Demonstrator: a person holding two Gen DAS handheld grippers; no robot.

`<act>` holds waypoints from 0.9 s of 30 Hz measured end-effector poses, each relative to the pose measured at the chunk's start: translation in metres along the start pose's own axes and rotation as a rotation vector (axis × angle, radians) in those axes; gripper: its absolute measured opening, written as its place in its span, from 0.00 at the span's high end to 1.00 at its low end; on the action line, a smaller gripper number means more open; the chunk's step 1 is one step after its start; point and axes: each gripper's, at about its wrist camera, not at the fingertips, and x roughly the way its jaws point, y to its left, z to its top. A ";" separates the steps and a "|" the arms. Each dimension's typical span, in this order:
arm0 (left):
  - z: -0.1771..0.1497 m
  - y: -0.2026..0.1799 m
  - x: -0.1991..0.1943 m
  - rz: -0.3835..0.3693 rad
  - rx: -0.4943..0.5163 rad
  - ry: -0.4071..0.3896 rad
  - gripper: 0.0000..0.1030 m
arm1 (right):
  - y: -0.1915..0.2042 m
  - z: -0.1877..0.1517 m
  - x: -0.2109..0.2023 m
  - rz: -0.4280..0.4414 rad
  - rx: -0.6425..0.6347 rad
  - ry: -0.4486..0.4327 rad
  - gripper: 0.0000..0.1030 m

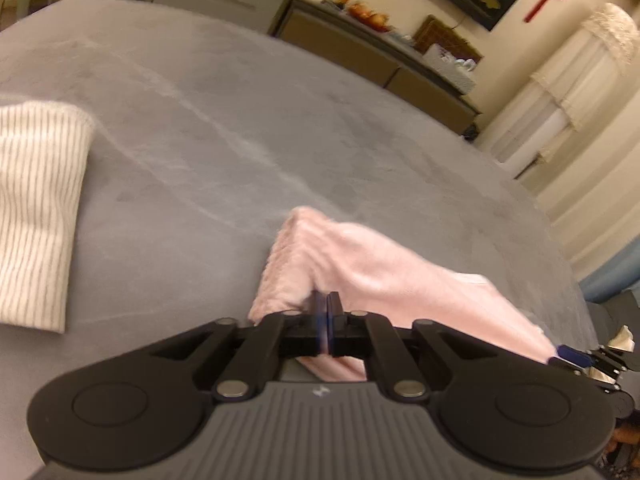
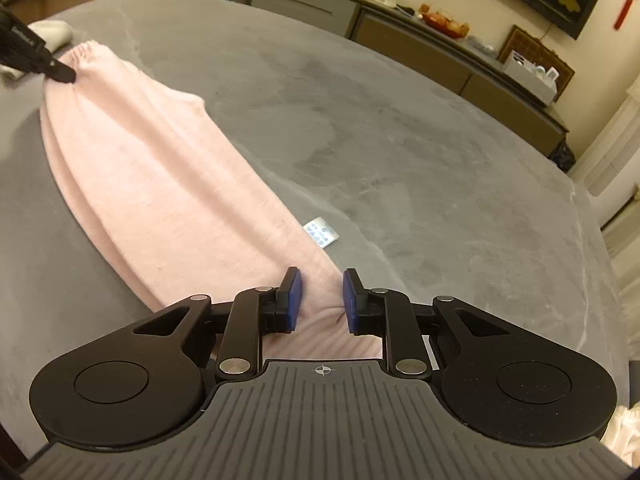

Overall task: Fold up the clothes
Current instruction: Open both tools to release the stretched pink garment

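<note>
Pink knit fabric, one garment (image 2: 160, 184), is found stretched in a long band across the grey surface (image 2: 400, 140), its long axis running from the elastic waistband end at the far left down to the near end under the right gripper (image 2: 322, 298). The waistband end is clamped between the closed fingers of the left gripper (image 1: 327, 312), as the left wrist view shows the blue pads pressed together on pink cloth. The right gripper's fingers are held apart, one pad on each side of the narrow near end, with the cloth lying between them but not pinched. The garment therefore lies straight ahead of the right fingers and extends away from them towards the left gripper; the right gripper is judged the nearer to the free end. It is judged that closure on this end is required before the band can be lifted and doubled over. One white care label (image 2: 320, 236) is seen just beside the pink cloth's right edge. One striped cream garment (image 1: 36, 216), apparently already folded, is noted well apart near the left edge. Two grippers are counted.
</note>
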 end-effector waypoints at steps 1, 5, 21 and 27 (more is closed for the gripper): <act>0.003 -0.006 -0.009 -0.024 0.014 -0.029 0.85 | 0.001 0.000 -0.005 -0.014 0.012 -0.012 0.77; -0.003 -0.020 -0.014 -0.033 0.075 0.010 0.83 | 0.014 -0.001 -0.034 0.049 0.012 -0.159 0.70; 0.016 -0.078 0.020 -0.079 0.148 0.005 0.80 | -0.006 -0.003 -0.014 0.071 0.187 -0.055 0.57; 0.012 -0.095 0.068 0.053 0.162 0.067 0.83 | -0.016 -0.016 -0.007 0.040 0.252 0.003 0.40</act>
